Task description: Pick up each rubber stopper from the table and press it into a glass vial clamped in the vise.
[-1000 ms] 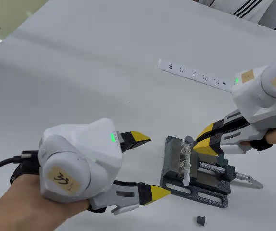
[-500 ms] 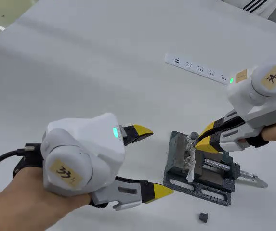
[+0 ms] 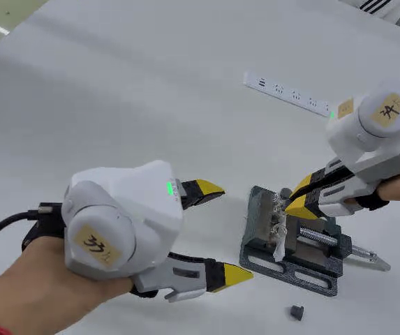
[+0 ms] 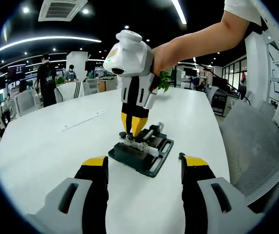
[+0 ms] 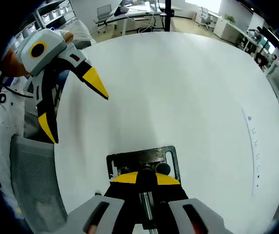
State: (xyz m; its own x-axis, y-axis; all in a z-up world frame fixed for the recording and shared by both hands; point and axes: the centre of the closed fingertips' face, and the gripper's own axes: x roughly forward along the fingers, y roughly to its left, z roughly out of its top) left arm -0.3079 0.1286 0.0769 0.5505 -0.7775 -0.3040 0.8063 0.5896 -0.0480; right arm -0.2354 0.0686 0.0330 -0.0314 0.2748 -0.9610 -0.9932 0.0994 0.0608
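My right gripper (image 3: pixel 296 203) has its jaws pressed together, with the tips right at a stopper (image 3: pixel 284 192) sitting on top of a vial (image 3: pixel 278 225) in the vise (image 3: pixel 299 264). My left gripper (image 3: pixel 227 232) hangs spread wide beside the vise. A loose stopper (image 3: pixel 297 312) lies on the table (image 3: pixel 151 105) near the vise.

the table (image 3: pixel 116 105) is smooth, matt white. the vise (image 3: pixel 294 264) looks like dark metal with a dull, slightly rough finish, and its screw (image 3: pixel 322 239) is bright and threaded. the vials (image 3: pixel 278 227) are clear, glinting glass. the loose stopper (image 3: pixel 297 312) is matt dark rubber. the left gripper (image 3: pixel 233 230) and right gripper (image 3: pixel 292 206) have smooth white plastic shells with a soft sheen.
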